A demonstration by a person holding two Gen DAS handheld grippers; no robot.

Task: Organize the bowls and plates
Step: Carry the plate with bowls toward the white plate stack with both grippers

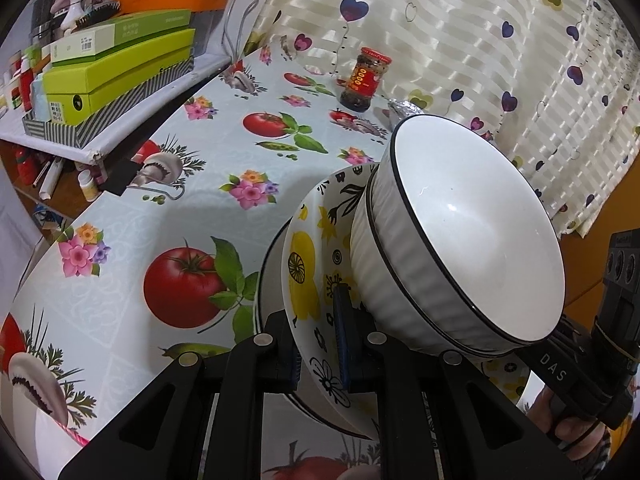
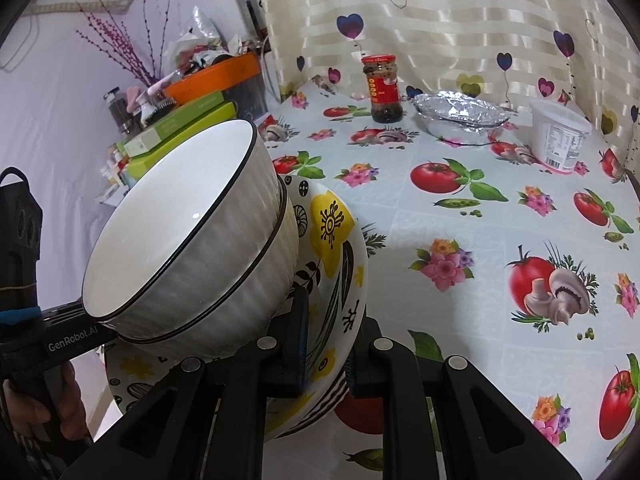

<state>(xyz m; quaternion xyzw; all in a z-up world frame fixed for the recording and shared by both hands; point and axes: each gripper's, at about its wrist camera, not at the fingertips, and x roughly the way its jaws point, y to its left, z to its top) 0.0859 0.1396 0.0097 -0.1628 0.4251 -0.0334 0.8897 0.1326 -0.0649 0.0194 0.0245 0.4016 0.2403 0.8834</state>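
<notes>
Stack: I carry two nested white bowls [image 1: 460,248] sitting in a flower-patterned dish [image 1: 316,280], all lifted clear of the table [image 1: 192,208] and tipped, with a second plate edge showing under the dish (how many lie below I cannot tell).

Left tool: my left tool [image 1: 318,344] is clamped on the patterned dish's rim, one blue pad inside, one outside, so the pile hangs from its edge.

Right tool: my right tool [image 2: 326,344] pinches the same dish at the opposite rim; two grips keep a heavy, top-loaded pile from swinging.

Tilt: the bowls lean away from each tool toward the middle; I judge the nesting alone holds them, so a steeper tilt could slide them out.

Landmark: the red-lidded sauce jar [image 2: 382,88] stands at the far edge by the curtain [image 2: 460,20]; the stack hangs nearer me than the jar, to its left in the right-hand view.

Neighbours: right of the jar lie a foil-covered dish [image 2: 460,118] and, further right, a white tub [image 2: 560,136].

Landing: open cloth in front of the jar looks the likely set-down spot.
</notes>
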